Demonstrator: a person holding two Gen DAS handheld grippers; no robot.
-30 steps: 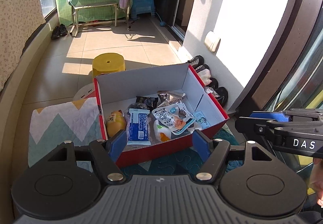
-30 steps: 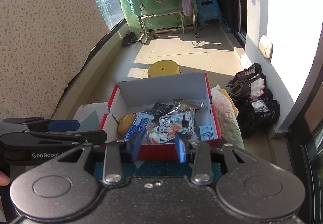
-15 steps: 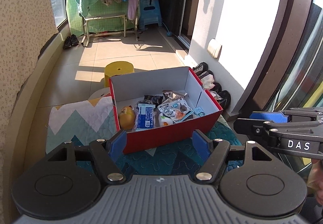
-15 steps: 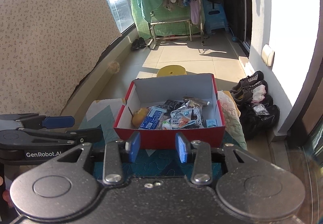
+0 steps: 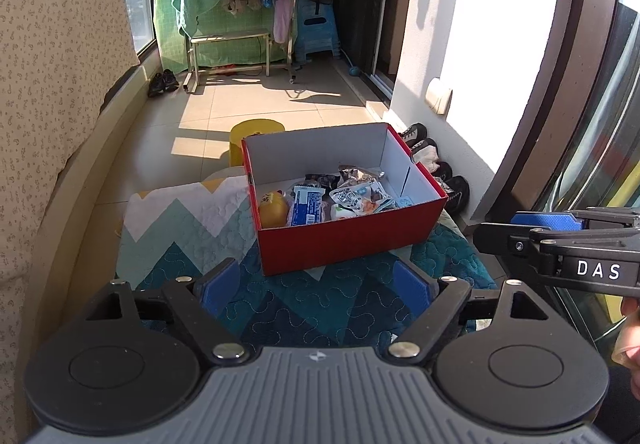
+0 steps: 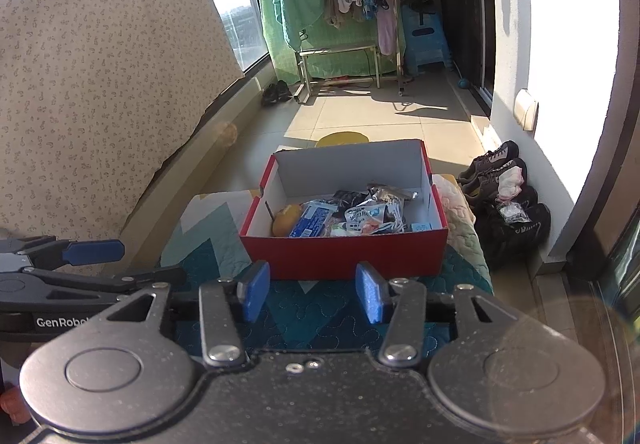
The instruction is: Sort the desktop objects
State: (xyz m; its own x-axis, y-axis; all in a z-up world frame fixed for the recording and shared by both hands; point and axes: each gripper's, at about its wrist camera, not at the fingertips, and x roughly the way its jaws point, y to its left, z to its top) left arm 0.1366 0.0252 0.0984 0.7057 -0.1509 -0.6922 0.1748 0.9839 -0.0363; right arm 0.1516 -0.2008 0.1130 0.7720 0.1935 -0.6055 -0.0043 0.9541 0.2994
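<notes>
Both grippers empty, jaws opening: left gripper (image 5: 316, 286) wide, right gripper (image 6: 311, 291) narrower. Red box (image 5: 352, 240) sits beyond fingertips; you approach level, over rim.

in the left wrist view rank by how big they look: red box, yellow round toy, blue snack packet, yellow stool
1. red box
2. yellow stool, partly hidden behind the box and farther off, so its rank is unsure
3. blue snack packet and yellow round toy look alike
</notes>
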